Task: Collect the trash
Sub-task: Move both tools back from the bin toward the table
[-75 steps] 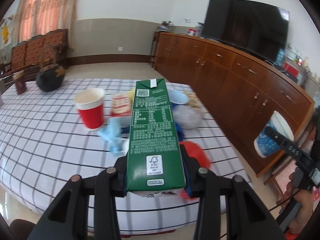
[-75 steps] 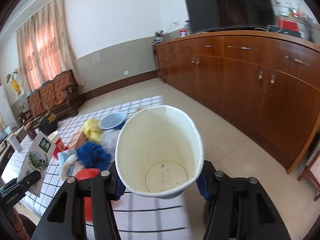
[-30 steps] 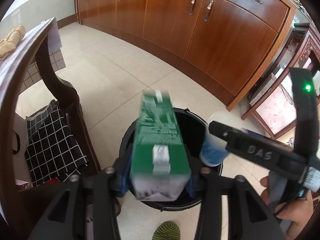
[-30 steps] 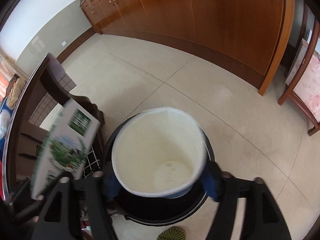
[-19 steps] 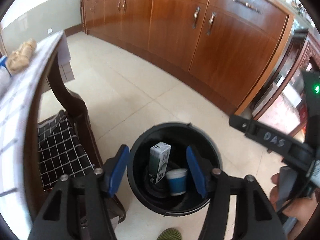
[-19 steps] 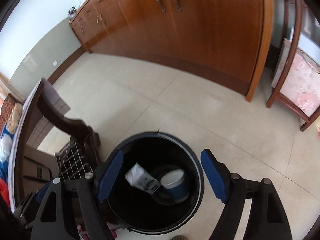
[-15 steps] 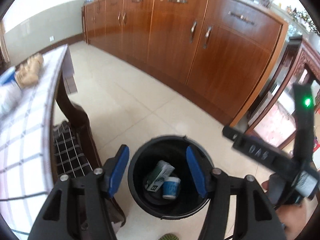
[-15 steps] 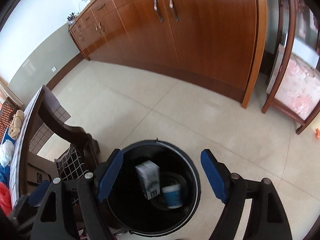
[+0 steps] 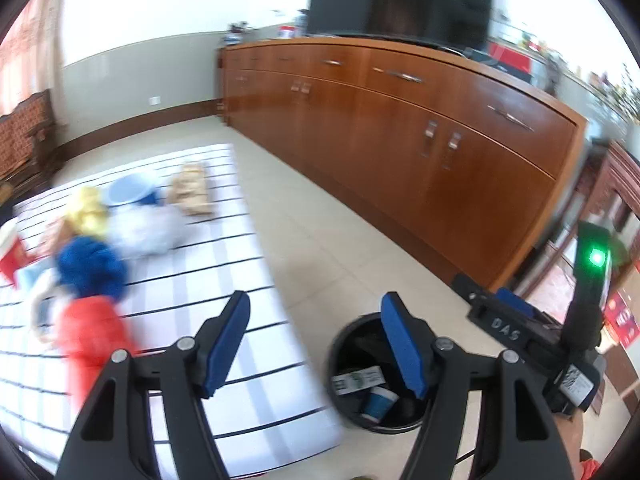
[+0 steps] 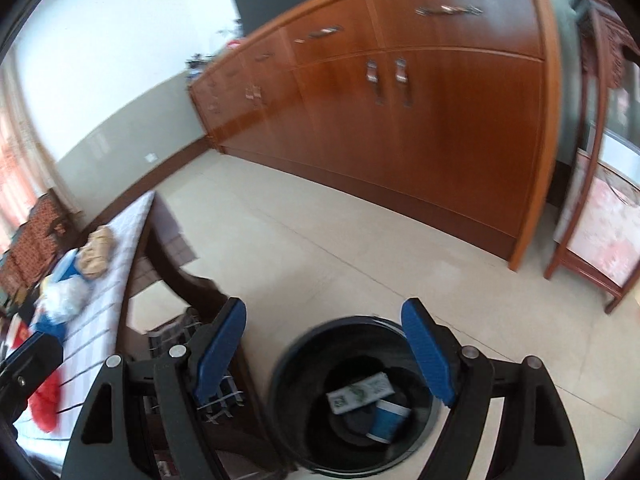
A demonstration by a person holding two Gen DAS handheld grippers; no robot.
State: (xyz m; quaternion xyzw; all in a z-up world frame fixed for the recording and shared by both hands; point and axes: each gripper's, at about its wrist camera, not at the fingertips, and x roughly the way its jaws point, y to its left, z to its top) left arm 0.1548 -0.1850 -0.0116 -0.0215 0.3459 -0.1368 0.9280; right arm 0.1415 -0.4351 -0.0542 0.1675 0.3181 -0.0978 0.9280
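The black round bin (image 10: 352,396) stands on the floor beside the table and holds the green milk carton (image 10: 358,392) and the blue-and-white paper cup (image 10: 388,420); both also show in the left wrist view, the carton (image 9: 356,380) above the cup (image 9: 378,400). My right gripper (image 10: 324,352) is open and empty above the bin. My left gripper (image 9: 316,344) is open and empty over the table edge. Trash lies on the checked tablecloth (image 9: 224,280): a red bag (image 9: 88,332), a blue bundle (image 9: 90,266), a clear bag (image 9: 144,228), a yellow wad (image 9: 86,214).
A long wooden cabinet (image 9: 400,120) with a TV (image 9: 400,0) runs along the wall. A dark wooden chair (image 10: 192,292) stands between table and bin. A red paper cup (image 9: 10,252) and a brown bag (image 9: 192,192) sit on the table. A wooden stand (image 10: 592,240) is at right.
Both grippers opened over the bin and dropped the carton and the cup in. The left gripper has since swung up and left toward the table; the right has tilted up slightly.
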